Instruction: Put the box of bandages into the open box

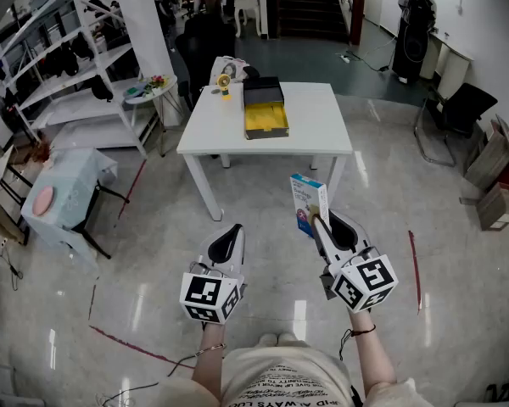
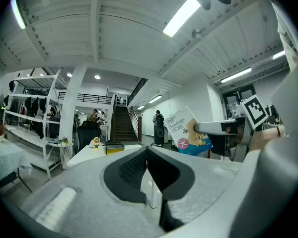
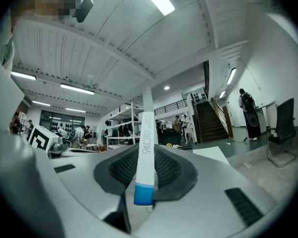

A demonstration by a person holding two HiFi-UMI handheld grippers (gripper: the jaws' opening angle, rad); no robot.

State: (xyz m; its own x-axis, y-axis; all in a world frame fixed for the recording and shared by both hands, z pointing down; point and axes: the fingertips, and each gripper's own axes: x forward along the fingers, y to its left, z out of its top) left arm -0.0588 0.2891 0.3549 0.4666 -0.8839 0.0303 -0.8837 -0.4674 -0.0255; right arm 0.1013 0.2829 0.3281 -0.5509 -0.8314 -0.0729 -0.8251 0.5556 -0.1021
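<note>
Done so far: the box of bandages (image 1: 308,200) is off any surface and in the grip of the right gripper (image 1: 317,221), out in front of the person standing on the floor.
Left to do: by my reading, most of it. The carton has to be carried over to the desk (image 1: 318,119) and set down inside the open box (image 1: 265,108); it is well apart from both at this point.
Right gripper: jaws drawn in narrow and pressing on the carton's thin sides, low on it, so most of the carton stands above them.
Left gripper (image 1: 230,239): jaws brought together with nothing between them, held level just beside the right one.
Where the carton is: upright in the air, between the person and the near edge of the desk.
How the carton looks: slim and flat, mostly white, with a blue band at its lower end, the word "Bandage" on its face, a pink round mark and a small cartoon figure.
Open box: dark outside, yellow inside, lid folded back, sitting on the desk top with its inside showing bare.
</note>
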